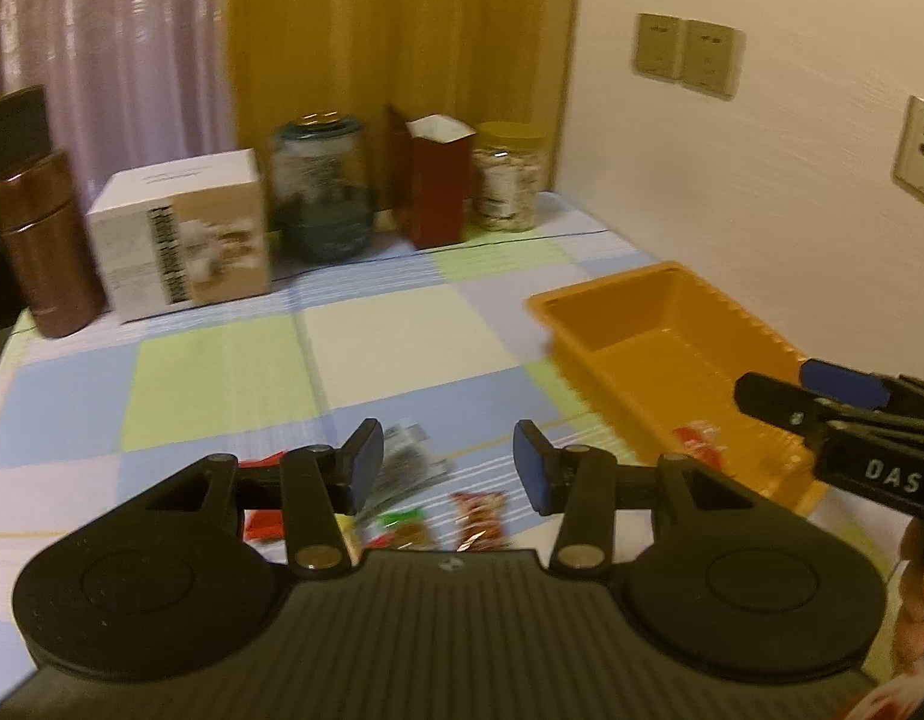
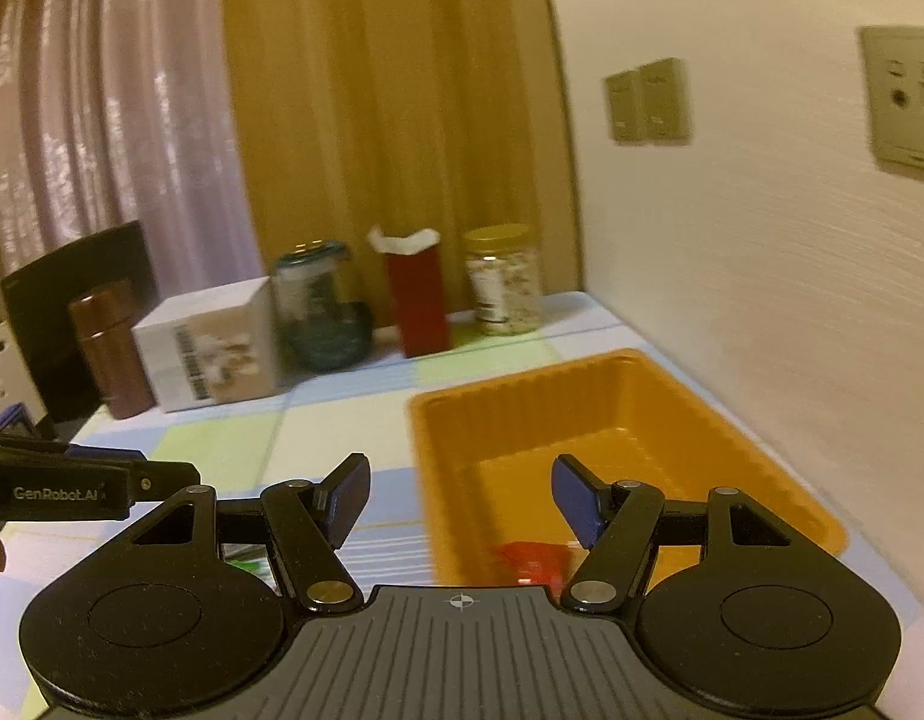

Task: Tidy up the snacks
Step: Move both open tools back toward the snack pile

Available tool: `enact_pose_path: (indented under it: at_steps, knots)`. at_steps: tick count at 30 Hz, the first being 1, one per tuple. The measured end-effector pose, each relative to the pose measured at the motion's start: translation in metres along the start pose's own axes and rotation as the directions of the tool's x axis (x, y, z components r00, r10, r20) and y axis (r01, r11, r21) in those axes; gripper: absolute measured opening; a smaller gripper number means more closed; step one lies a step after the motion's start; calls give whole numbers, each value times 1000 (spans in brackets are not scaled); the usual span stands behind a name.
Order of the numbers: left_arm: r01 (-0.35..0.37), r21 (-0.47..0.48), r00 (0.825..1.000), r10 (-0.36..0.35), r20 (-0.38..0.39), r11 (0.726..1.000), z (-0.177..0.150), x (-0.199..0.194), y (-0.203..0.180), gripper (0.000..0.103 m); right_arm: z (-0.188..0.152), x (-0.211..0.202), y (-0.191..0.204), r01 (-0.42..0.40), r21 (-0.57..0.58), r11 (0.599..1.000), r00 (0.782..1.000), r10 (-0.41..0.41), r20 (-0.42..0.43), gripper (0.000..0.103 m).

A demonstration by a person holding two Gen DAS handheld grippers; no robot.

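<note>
An orange plastic tray (image 1: 636,324) lies on the checked tablecloth by the right wall; it also shows in the right wrist view (image 2: 582,408). One red snack packet (image 1: 699,441) lies in its near end, also seen from the right wrist (image 2: 531,561). Several small snack packets lie on the cloth under my left gripper (image 1: 447,462), among them a silver one (image 1: 408,462) and a red one (image 1: 480,519). My left gripper is open and empty above them. My right gripper (image 2: 459,495) is open and empty over the tray's near end.
Along the back of the table stand a brown flask (image 1: 45,246), a white box (image 1: 186,234), a dark glass jar (image 1: 324,186), a red carton (image 1: 435,180) and a yellow-lidded jar (image 1: 510,177). Curtains hang behind. The wall with switch plates (image 1: 687,54) runs along the right.
</note>
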State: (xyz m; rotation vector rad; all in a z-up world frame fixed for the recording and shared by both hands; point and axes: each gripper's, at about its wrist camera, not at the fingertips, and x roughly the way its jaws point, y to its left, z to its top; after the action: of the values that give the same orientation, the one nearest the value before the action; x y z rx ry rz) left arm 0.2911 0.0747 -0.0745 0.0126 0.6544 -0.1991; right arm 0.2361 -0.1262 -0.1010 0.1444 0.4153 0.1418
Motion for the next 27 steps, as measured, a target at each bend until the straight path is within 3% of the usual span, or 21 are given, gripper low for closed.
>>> enact_pose_path:
  at_steps: [8,13,19,23,27]
  knots:
    - [-68,-21,997,67,-29,997,-18,-10,41,44,-7,9,36,-70,-64,995,997,69,-26,67]
    - [-67,27,995,69,-74,997,-31,-10,54,44,-11,17,53,-108,-118,987,993,103,-54,67]
    - [23,169,984,7,-175,985,-53,0,51,45,-18,30,64,-154,-164,974,985,137,-109,67]
    - [87,287,972,-19,-233,954,-68,10,38,46,-23,40,71,-189,-185,964,975,162,-154,67]
    - [125,377,973,-39,-229,918,-76,16,28,49,-28,50,75,-213,-194,957,963,173,-205,67]
